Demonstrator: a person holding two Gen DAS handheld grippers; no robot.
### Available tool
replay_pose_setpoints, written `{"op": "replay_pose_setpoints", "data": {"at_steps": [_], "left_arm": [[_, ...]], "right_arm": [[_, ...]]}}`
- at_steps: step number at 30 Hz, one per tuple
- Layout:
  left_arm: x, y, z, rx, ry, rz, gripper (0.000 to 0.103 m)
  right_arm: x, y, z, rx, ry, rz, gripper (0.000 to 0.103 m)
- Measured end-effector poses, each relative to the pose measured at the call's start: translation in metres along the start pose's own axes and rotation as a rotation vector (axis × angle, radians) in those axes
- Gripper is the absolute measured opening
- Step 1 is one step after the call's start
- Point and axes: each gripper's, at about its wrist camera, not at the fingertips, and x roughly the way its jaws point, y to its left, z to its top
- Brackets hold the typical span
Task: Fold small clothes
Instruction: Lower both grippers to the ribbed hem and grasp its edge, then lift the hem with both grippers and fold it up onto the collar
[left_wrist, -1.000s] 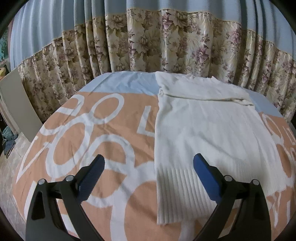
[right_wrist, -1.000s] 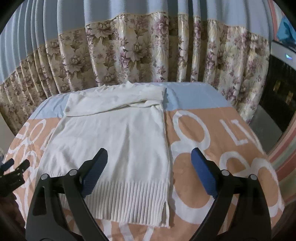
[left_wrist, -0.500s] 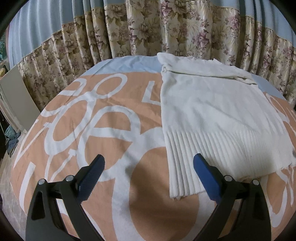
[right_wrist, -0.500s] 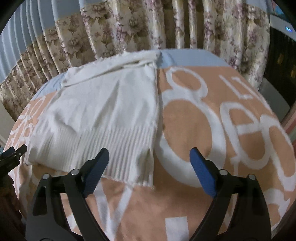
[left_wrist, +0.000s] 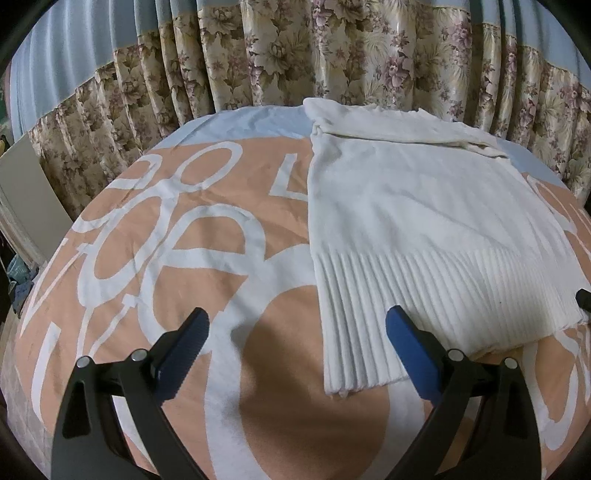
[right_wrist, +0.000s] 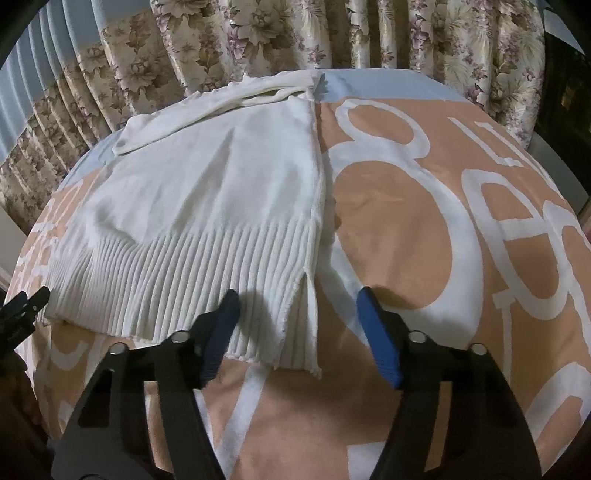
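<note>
White sweater (right_wrist: 207, 192) flat on orange bedspread (right_wrist: 406, 221), long axis toward curtain (right_wrist: 258, 37), ribbed hem nearest. Right claw (right_wrist: 295, 317) closing astride hem corner, not yet gripping; left claw (left_wrist: 295, 328) wide, empty.

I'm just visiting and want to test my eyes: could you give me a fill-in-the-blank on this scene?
1. The sweater is ____ in colour.
2. Its ribbed hem has a small ____ at the corner between the right tongs.
3. Behind the bed hangs a ____ curtain.

Missing: white; slit; floral
</note>
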Motion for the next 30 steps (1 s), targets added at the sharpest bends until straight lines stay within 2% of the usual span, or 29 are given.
{"op": "replay_pose_setpoints", "data": {"at_steps": [3,6,11,14,18,23,25,26,27,30], "left_arm": [[0.001,-0.001,0.000,0.006,0.001,0.004,0.097],[0.002,-0.003,0.000,0.016,0.004,0.008,0.097],[0.002,-0.003,-0.001,0.009,0.008,-0.003,0.097],[0.001,-0.003,-0.001,0.010,0.005,-0.010,0.097],[-0.001,-0.009,0.000,0.002,0.007,-0.068,0.097],[0.004,-0.016,0.000,0.015,0.037,-0.067,0.096],[0.007,-0.017,0.000,0.019,0.050,-0.084,0.085],[0.009,-0.018,0.000,0.021,0.062,-0.103,0.069],[0.010,-0.019,0.000,0.011,0.071,-0.133,0.059],[0.008,-0.025,0.001,0.009,0.063,-0.167,0.040]], "right_arm": [[0.000,0.000,-0.001,-0.006,0.000,0.048,0.029],[-0.001,0.005,-0.002,-0.029,-0.003,0.058,0.021],[-0.001,0.009,-0.002,-0.037,-0.010,0.062,0.016],[-0.001,0.011,-0.003,-0.049,-0.018,0.050,0.016],[0.000,0.011,-0.002,-0.050,-0.016,0.047,0.017],[0.000,0.011,-0.003,-0.049,-0.016,0.048,0.018],[0.000,0.011,-0.003,-0.049,-0.016,0.048,0.018],[0.000,0.011,-0.003,-0.049,-0.016,0.048,0.019],[0.000,0.011,-0.003,-0.048,-0.016,0.049,0.019],[0.000,0.012,-0.003,-0.047,-0.017,0.049,0.019]]}}
